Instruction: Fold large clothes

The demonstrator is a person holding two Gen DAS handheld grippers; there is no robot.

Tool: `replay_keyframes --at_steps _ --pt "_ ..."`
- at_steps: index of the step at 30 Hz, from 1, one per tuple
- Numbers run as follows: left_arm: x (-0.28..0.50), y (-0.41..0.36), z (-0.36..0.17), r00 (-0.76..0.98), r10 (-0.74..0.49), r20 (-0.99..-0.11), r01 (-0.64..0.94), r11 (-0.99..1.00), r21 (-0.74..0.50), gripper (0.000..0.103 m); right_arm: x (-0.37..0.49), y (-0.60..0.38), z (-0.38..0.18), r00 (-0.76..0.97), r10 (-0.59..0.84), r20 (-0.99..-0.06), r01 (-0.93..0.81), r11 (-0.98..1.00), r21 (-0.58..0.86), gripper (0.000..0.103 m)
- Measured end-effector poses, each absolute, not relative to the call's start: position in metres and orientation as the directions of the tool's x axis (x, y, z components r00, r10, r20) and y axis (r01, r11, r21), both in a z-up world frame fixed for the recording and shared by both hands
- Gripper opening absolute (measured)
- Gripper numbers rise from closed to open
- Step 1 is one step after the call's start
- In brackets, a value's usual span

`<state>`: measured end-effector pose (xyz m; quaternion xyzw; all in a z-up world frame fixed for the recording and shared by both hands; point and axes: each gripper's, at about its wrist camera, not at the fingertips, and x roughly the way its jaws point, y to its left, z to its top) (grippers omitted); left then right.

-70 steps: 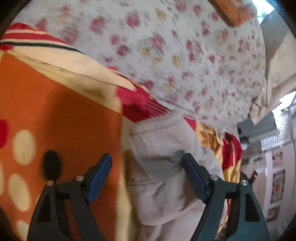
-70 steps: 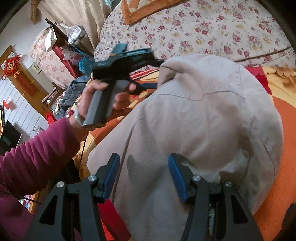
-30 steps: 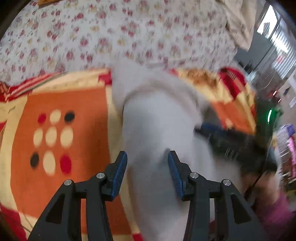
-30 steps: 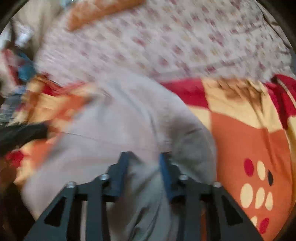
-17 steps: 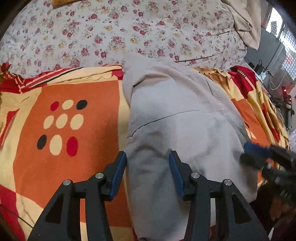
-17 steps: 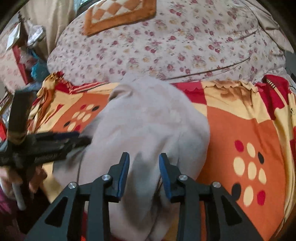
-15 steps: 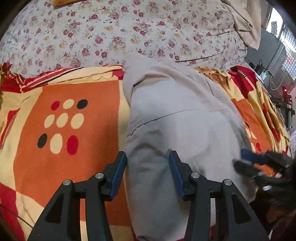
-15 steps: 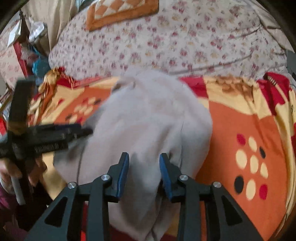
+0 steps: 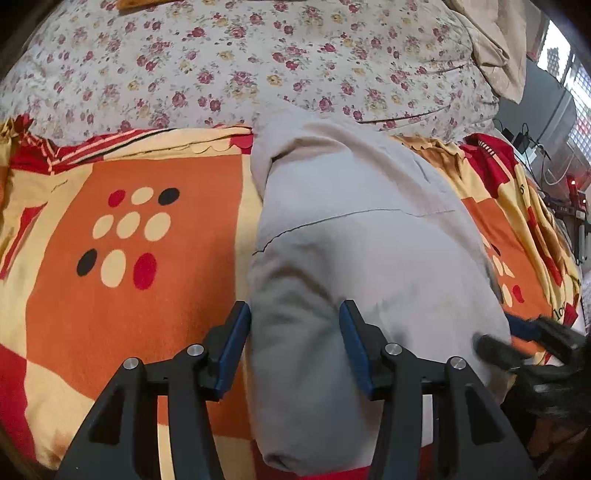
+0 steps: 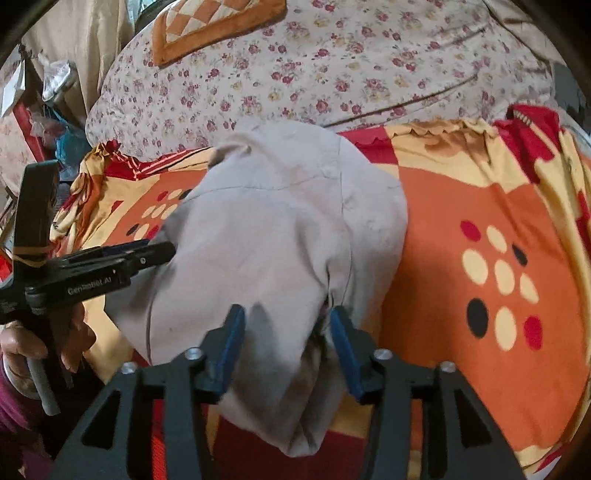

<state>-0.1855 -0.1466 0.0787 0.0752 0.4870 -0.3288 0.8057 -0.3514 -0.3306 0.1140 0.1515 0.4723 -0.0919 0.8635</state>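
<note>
A: Where was the garment?

B: The beige garment [image 9: 369,258] lay folded in a long bundle on the orange patterned blanket [image 9: 129,302], which covered the bed. Its far end reached the floral quilt [image 9: 258,66]. In the right wrist view the same garment [image 10: 277,240] sat between the two dot clusters printed on the blanket [image 10: 480,295].

A: Left gripper?

B: The left gripper [image 9: 295,343] was over the near end of the bundle, jaws opening. Cloth lay in the gap; the left blue pad ran along the bundle's edge, the right pad stood over the fabric. Not clamped, as far as I could tell. From the right wrist camera the left gripper [image 10: 159,253] showed side-on, its tips at the garment's left edge, with the person's hand [image 10: 33,343] around the handle.

A: Right gripper?

B: The right gripper [image 10: 286,343] had jaws opening too. The garment's bunched near corner sat between them, loose, pads off the cloth. In the left wrist view the right gripper [image 9: 517,343] was blurred at the garment's right edge.

A: Anything else?

B: An orange checked cushion [image 10: 218,26] on the quilt [image 10: 332,74], clutter at the far left.
</note>
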Motion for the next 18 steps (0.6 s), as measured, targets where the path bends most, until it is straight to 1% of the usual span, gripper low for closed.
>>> replay_keyframes --at_steps 2,4,10,14,18 --pt "-0.187 -0.145 0.078 0.303 -0.459 -0.835 0.601 0.772 -0.206 0.049 -0.35 -0.331 0.099 0.493 -0.051 -0.868 0.325 0.937 0.13 0.056" --pt "-0.188 -0.144 0.077 0.304 -0.456 -0.836 0.601 0.773 -0.203 0.05 -0.349 -0.332 0.084 0.464 -0.051 -0.885 0.337 0.933 0.123 0.056" --pt "-0.191 -0.142 0.078 0.311 -0.453 -0.836 0.598 0.777 -0.199 0.051 -0.354 -0.337 0.097 0.497 -0.041 -0.867 0.35 0.924 0.156 0.058" --pt "-0.191 -0.141 0.078 0.314 -0.449 -0.836 0.592 0.781 -0.197 0.053 -0.358 -0.344 0.107 0.53 -0.028 -0.848 0.372 0.906 0.203 0.072" --pt "-0.19 -0.14 0.077 0.307 -0.453 -0.837 0.586 0.783 -0.209 0.056 -0.354 -0.347 0.105 0.51 -0.056 -0.858 0.399 0.9 0.178 0.073"
